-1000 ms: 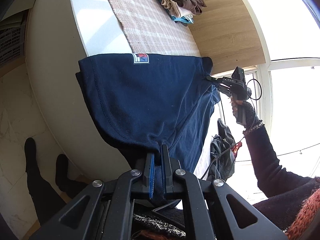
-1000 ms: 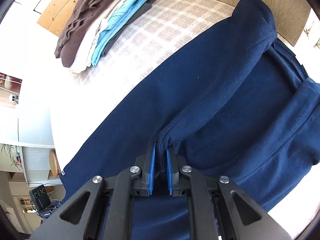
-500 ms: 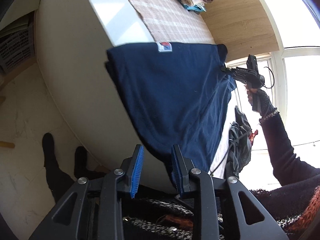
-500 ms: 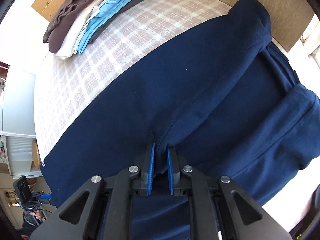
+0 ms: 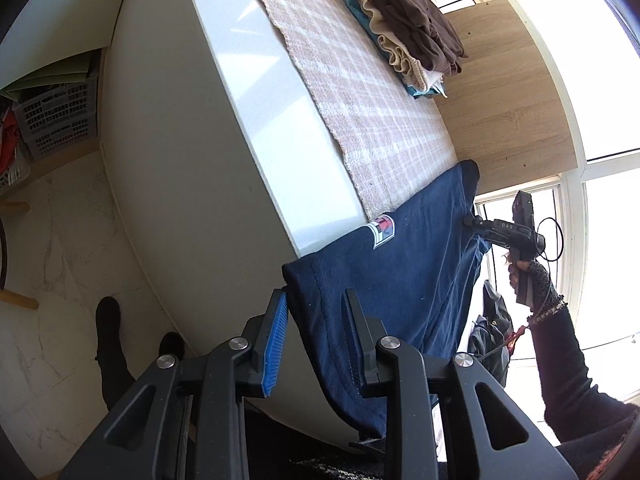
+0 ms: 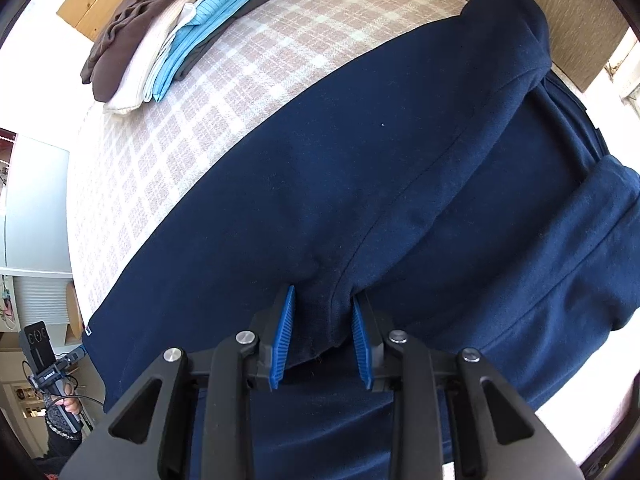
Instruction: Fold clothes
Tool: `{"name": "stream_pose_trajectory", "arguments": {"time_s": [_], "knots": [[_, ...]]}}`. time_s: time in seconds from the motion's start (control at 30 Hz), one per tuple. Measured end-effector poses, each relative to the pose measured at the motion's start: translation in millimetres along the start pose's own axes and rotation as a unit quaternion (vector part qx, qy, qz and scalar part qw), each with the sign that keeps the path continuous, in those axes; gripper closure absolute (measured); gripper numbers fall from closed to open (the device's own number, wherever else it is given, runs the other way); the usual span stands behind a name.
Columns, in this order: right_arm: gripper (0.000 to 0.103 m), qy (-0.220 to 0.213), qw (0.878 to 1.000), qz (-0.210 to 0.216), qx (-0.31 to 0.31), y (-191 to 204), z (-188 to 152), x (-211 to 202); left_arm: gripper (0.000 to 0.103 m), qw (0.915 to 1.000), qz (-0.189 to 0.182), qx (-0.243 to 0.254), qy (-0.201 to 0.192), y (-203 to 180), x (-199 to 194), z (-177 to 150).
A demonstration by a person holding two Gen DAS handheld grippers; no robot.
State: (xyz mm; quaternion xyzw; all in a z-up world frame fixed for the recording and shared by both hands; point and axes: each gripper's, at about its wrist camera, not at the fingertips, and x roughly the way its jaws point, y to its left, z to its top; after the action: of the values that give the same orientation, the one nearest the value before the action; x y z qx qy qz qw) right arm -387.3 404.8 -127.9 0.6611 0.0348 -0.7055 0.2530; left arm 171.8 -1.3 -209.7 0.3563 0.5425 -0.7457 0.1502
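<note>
A navy garment [image 5: 404, 280] with a small red, white and blue label [image 5: 383, 231] hangs over the table's edge; its upper part [image 6: 340, 168] lies on the checked cloth [image 6: 192, 128]. My left gripper [image 5: 316, 340] is open, and the garment's stitched hem runs loose between its fingers. The right gripper [image 6: 322, 336] is also open, with a fold of navy fabric sitting slack between the blue pads [image 6: 285, 334]. In the left wrist view the right gripper [image 5: 470, 223] sits at the garment's far corner. The left gripper [image 6: 76, 356] shows small in the right wrist view.
A stack of folded clothes [image 5: 404, 36], brown on top, sits at the far end of the checked cloth [image 5: 360, 92]. The white table [image 5: 256, 92] has a wooden panel [image 5: 508, 92] behind it. A grey basket [image 5: 60, 120], a person's shoes [image 5: 108, 320] and a dark bag [image 5: 488, 340] are below.
Both grippers have let go of the navy garment: the left opened half a second ago and moved to the hem, the right has just opened. The garment has settled onto the table.
</note>
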Motion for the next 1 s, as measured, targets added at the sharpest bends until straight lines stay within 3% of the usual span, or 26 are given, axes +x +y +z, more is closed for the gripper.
{"name": "stream_pose_trajectory", "arguments": {"time_s": [0.2,0.27,0.3,0.43,0.5,0.6,0.7,0.8,0.87,1.0], "knots": [[0.075,-0.004,1.0,0.0,-0.001,-15,2,-7,0.096,1.0,0.002,0.0,0.002,-1,10,1],[0.081,-0.016,1.0,0.007,0.002,-21,3,-14,0.099,0.9999,0.005,0.003,-0.011,-1,8,1],[0.09,-0.022,1.0,0.012,0.001,-23,4,-19,0.099,0.9998,0.004,0.003,-0.021,-2,4,1],[0.091,-0.06,0.998,0.031,-0.009,-28,10,-46,0.1,0.9987,-0.007,0.0,-0.051,-6,-8,2],[0.091,-0.046,0.999,0.006,-0.029,-30,10,-43,0.1,0.999,0.003,0.011,-0.043,-7,-4,1],[0.091,-0.015,0.999,-0.025,-0.035,-44,4,-25,0.098,0.9995,0.005,-0.017,-0.028,9,5,-3],[0.088,-0.017,0.999,-0.029,-0.029,-58,-1,-27,0.094,0.999,0.021,-0.02,-0.035,14,-4,-5],[0.068,-0.015,0.998,-0.053,-0.016,-73,-5,-40,0.094,0.9984,0.041,0.001,-0.038,8,-20,-5],[0.068,-0.038,0.997,-0.065,-0.015,-77,-12,-62,0.093,0.9976,0.051,0.028,-0.036,-3,-32,-2],[0.067,-0.111,0.994,-0.003,0.007,-75,-52,-119,0.079,0.9921,0.058,0.111,-0.012,-38,-45,17]]}}
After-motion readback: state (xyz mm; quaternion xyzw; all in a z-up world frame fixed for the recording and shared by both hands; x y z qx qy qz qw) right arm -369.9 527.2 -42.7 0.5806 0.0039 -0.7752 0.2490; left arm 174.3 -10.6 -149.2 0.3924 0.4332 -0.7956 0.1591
